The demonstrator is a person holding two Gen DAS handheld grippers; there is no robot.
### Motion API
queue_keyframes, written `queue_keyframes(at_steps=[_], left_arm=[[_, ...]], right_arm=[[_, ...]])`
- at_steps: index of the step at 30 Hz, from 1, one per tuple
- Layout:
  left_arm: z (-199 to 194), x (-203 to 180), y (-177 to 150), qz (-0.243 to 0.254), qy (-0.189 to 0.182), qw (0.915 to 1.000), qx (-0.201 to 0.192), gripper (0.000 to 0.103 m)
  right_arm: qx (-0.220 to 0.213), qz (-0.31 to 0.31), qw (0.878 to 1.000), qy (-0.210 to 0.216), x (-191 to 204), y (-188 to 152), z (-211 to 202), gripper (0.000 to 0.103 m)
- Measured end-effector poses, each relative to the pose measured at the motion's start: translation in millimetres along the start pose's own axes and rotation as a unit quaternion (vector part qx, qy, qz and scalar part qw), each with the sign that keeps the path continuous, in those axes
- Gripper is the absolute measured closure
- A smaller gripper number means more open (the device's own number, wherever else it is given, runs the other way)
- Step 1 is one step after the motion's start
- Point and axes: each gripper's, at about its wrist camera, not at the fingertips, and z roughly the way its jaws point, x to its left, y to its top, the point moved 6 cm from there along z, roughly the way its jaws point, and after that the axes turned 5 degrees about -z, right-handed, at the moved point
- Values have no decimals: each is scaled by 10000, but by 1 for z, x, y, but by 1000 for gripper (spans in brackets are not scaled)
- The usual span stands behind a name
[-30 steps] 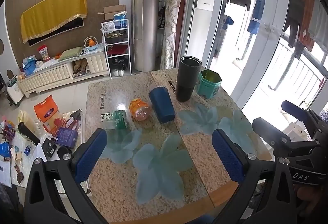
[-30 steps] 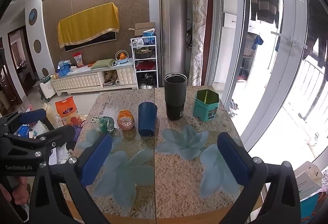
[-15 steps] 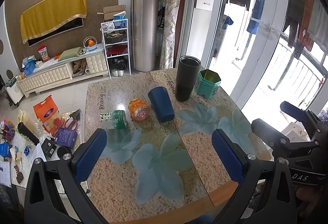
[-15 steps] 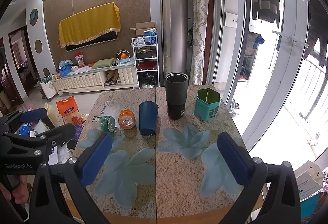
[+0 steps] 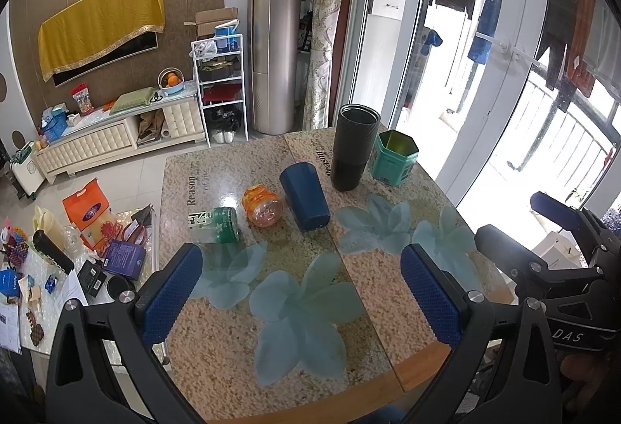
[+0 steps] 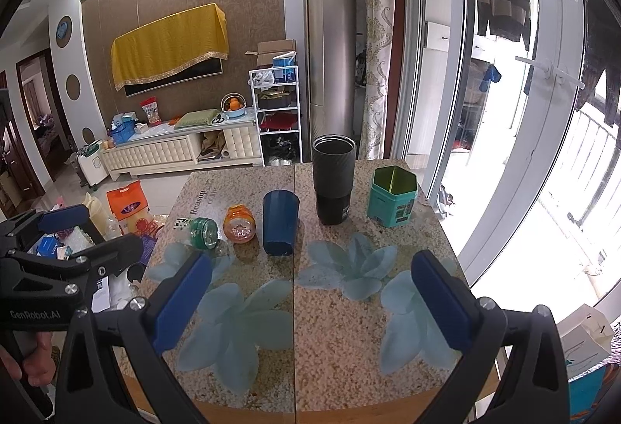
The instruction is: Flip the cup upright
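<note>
Here, at the bottom of the left wrist view, the left gripper (image 5: 302, 292) hangs over the near part of the table (image 5: 240, 338), its blue pads (image 5: 172, 292) spread wide with nothing between them. At the right edge of that frame the right gripper (image 5: 543, 226) shows from the side, its two tips apart. In the right wrist view the right gripper (image 6: 310, 301) fills the bottom of the frame, likewise released and holding nothing, over the pale flower prints on the tabletop (image 6: 333, 346); the left gripper (image 6: 91, 234) shows at the left edge, with a hand (image 6: 31, 366) on its grip at lower left.

Past the pads, near the middle of both frames, the blue cup (image 5: 304, 196) (image 6: 280, 222) stands mouth down on the table, well apart from both grippers. Just left of it an orange jar (image 5: 262, 205) (image 6: 240, 223) lies on its side, and left of that a green jar (image 5: 221, 225) (image 6: 202, 232) lies on its side too. Behind and right of the cup stands a tall black tumbler (image 5: 353, 148) (image 6: 333, 179), mouth up, and right of that an open teal tin (image 5: 394, 158) (image 6: 392, 196).

Farther off, at upper left, a yellow cloth (image 5: 101, 24) (image 6: 169, 40) hangs on the wall above a low white cabinet (image 5: 104, 146) (image 6: 174, 152).
</note>
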Motion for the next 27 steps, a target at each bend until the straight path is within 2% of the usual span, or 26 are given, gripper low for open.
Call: queue_keyframes(at_steps=[18,22,24,27], left_arm=[[9,0,-4,-105,102,9998,102,1],[19,-1,-6,-296,185,9992,210,1],[25,0,-5,-416,364,9982,250,1],[37,7,-4,-860,564,9942,324,1]], right_arm=[[27,-61,9999,115,-3,2,7,0],[68,-242,9994,224,-4,3,12,0],[68,-340,9989,314,-8,7,17,0],[78,-453,9978,486,-15,11,26,0]])
